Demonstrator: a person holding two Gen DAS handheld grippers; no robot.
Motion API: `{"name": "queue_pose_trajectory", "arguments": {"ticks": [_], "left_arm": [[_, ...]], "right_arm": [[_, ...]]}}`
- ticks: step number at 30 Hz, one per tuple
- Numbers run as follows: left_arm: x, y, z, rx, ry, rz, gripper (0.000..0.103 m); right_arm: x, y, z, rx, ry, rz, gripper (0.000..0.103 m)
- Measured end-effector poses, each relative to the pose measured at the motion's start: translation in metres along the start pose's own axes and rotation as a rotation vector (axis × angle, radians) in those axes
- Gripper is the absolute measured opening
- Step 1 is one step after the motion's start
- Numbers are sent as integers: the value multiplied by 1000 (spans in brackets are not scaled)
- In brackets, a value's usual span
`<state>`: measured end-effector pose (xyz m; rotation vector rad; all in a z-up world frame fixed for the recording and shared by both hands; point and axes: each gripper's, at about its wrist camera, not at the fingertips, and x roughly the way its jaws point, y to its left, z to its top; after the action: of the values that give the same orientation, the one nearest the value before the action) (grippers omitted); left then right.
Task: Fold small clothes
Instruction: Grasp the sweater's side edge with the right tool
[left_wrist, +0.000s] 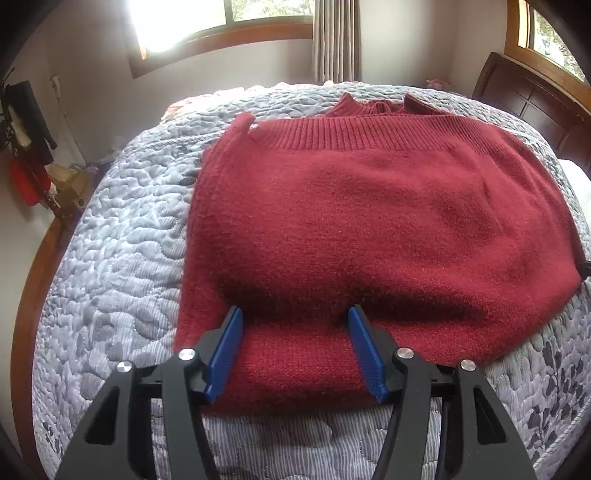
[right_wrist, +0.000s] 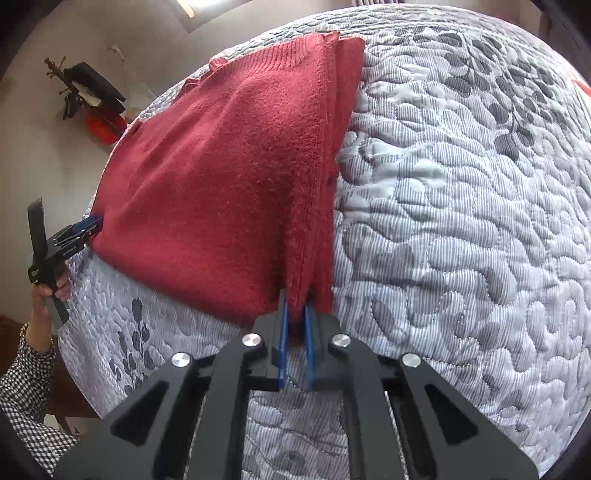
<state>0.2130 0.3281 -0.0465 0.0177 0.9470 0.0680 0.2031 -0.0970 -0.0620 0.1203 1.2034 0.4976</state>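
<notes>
A dark red knitted sweater (left_wrist: 369, 221) lies folded on the grey quilted bed cover (left_wrist: 110, 258), ribbed hem at the far side and collar peeking out behind it. My left gripper (left_wrist: 295, 310) is open, and its blue pads (left_wrist: 225, 354) straddle the sweater's near folded edge. In the right wrist view the sweater (right_wrist: 221, 166) stretches away from my right gripper (right_wrist: 296, 304), which is shut on its near corner, several layers pinched between the pads. The left gripper (right_wrist: 86, 227) shows there at the sweater's left corner, held by a hand.
The quilt (right_wrist: 461, 221) spreads wide to the right of the sweater. A dark wooden headboard (left_wrist: 535, 103) stands at the back right, and a wooden bed rail (left_wrist: 29, 295) runs along the left. A rack with dark and red items (left_wrist: 26, 147) hangs on the wall. A checked sleeve (right_wrist: 26, 376) is at lower left.
</notes>
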Motion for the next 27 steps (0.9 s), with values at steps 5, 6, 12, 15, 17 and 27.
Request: {"name": "queue_pose_trajectory", "arguments": {"ticks": [5, 6, 12, 15, 17, 27], "left_arm": [[-23, 3, 19, -69, -18, -96, 62], [-25, 1, 24, -75, -22, -109, 65], [-21, -12, 55, -86, -52, -97, 65], [-9, -18, 63, -91, -42, -80, 65], [2, -21, 65, -93, -28, -74, 65], [45, -11, 59, -147, 34, -89, 67]], "right_arm": [[-29, 9, 23, -31, -77, -28, 25], [-31, 9, 30, -26, -84, -25, 25], [-19, 4, 93, 39, -108, -39, 31], [-4, 0, 126, 57, -105, -54, 34], [8, -3, 145, 78, -87, -77, 35], [30, -16, 184, 103, -69, -163, 6]]}}
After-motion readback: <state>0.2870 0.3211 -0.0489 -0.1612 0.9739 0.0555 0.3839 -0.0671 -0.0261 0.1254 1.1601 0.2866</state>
